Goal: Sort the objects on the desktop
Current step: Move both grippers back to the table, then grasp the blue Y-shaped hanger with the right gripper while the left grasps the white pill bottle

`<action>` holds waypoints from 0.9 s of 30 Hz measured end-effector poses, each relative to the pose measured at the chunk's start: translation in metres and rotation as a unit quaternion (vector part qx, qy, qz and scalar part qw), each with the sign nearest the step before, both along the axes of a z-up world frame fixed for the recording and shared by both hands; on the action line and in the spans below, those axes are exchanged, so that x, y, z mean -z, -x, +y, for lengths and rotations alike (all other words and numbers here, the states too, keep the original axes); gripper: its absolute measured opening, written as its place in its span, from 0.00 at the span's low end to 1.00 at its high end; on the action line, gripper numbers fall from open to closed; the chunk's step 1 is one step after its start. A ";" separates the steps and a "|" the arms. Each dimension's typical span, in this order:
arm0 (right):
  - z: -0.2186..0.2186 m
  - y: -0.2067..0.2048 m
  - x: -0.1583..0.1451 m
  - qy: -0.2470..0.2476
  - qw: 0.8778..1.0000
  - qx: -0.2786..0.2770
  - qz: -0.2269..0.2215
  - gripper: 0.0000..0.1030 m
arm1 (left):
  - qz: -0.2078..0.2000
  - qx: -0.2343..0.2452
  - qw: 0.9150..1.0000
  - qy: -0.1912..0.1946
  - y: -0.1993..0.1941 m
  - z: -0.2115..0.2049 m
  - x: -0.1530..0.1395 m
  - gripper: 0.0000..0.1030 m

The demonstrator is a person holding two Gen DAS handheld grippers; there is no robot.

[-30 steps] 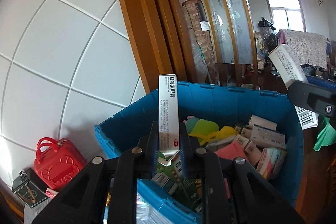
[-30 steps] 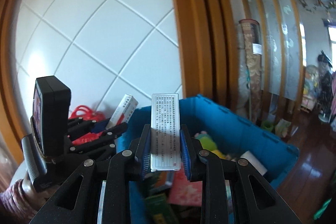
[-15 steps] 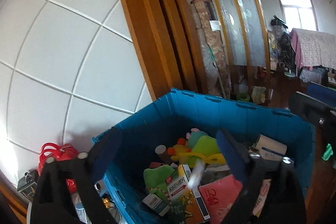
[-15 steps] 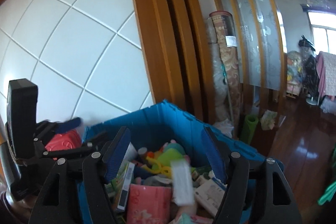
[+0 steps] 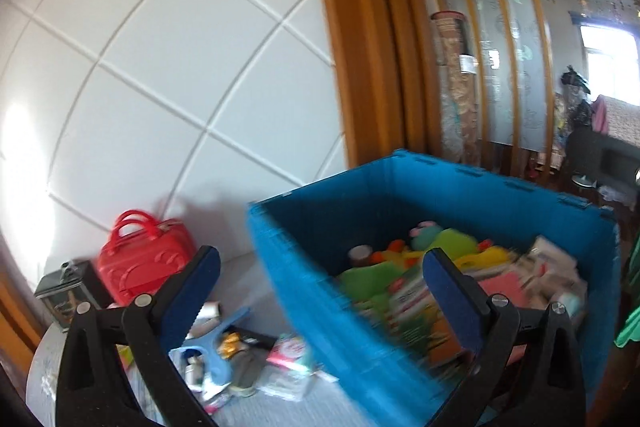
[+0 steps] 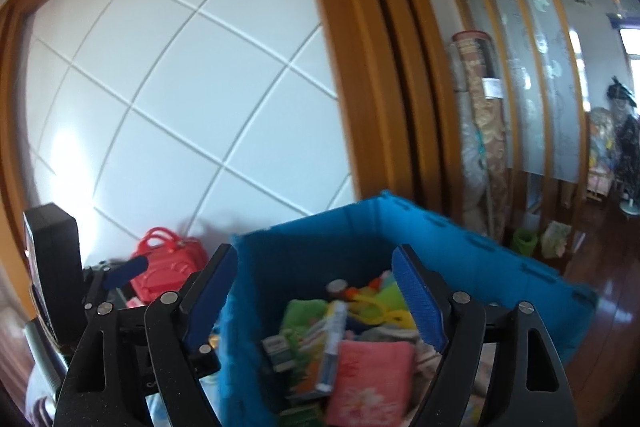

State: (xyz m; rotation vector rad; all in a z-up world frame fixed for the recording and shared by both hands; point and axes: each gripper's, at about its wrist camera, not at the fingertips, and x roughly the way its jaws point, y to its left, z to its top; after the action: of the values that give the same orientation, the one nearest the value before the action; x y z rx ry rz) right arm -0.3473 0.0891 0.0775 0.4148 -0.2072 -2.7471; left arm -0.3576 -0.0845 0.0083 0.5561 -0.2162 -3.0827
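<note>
A blue plastic crate (image 5: pixel 304 279) holds several boxes, green and yellow toys and a pink packet; it also shows in the right wrist view (image 6: pixel 480 247). My left gripper (image 5: pixel 320 291) is open and empty, held over the crate's near left corner. My right gripper (image 6: pixel 316 295) is open and empty above the crate. A slim white box (image 6: pixel 334 343) lies on the pile inside. Loose small items (image 5: pixel 240 355) lie on the grey table left of the crate. The left gripper's body (image 6: pixel 52 267) shows at the left of the right wrist view.
A red toy suitcase (image 5: pixel 144 259) and a small black lantern (image 5: pixel 64 295) stand by the white tiled wall (image 5: pixel 160 67). A wooden door frame (image 5: pixel 360 47) rises behind the crate. The room floor (image 6: pixel 608 267) lies to the right.
Both grippers opened and dropped their white boxes into the crate. Both views then swung left, bringing the red suitcase and the table clutter into sight.
</note>
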 end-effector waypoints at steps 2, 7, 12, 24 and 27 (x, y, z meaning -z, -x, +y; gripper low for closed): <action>-0.029 0.001 0.004 0.001 1.000 -0.024 -0.010 0.83 | -0.006 -0.018 1.000 0.010 -0.008 -0.040 0.008 1.00; -0.128 0.009 0.023 -0.011 0.996 -0.080 -0.039 0.83 | -0.032 -0.084 0.995 0.050 -0.022 -0.143 0.024 1.00; -0.219 0.031 0.064 -0.018 0.988 -0.130 -0.087 0.83 | -0.039 -0.152 0.984 0.085 -0.034 -0.239 0.033 1.00; -0.379 0.151 0.234 -0.198 0.916 -0.226 -0.267 0.78 | -0.121 -0.217 0.968 0.030 0.007 -0.341 0.116 1.00; -0.404 0.184 0.276 -0.236 0.895 -0.233 -0.298 0.72 | -0.151 -0.196 0.969 -0.002 0.028 -0.343 0.147 1.00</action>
State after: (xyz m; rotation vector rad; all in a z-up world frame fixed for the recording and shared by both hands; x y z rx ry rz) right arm -0.5311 -0.3153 -0.1989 1.2541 0.3806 -2.0981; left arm -0.3860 -0.4275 -0.1383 0.9420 -0.0847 -2.6089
